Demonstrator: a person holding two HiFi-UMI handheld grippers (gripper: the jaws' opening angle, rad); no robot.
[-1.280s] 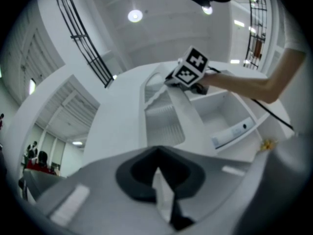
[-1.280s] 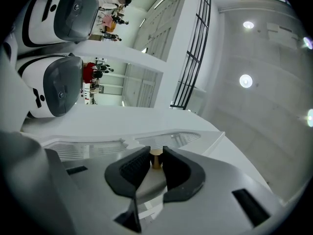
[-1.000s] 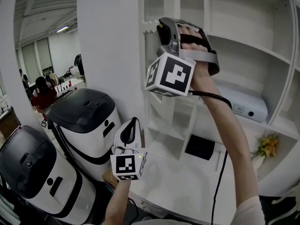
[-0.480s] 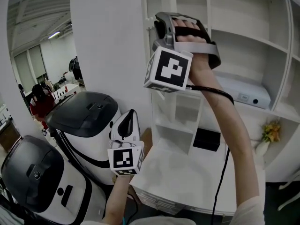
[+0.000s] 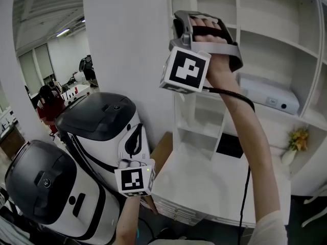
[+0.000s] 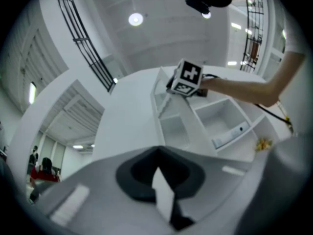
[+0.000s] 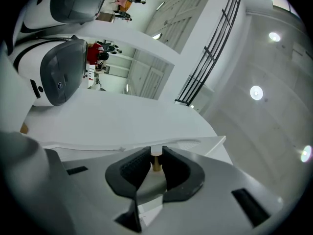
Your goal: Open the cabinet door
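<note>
Clearly the right gripper (image 5: 177, 26) is the working one: it is clenched on the small brass knob (image 7: 156, 163), which lies straight ahead between its jaws. The knob sits high on the tall white door (image 5: 122, 50), left of the cabinet (image 5: 265, 45) shelves. The left gripper (image 5: 136, 143) hangs low, closed, empty and well apart.

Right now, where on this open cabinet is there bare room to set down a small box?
The white counter is bare in front of the black panel. The shelf above the white device also looks bare. Crowded: the device's shelf and the corner with the yellow flowers.
</note>
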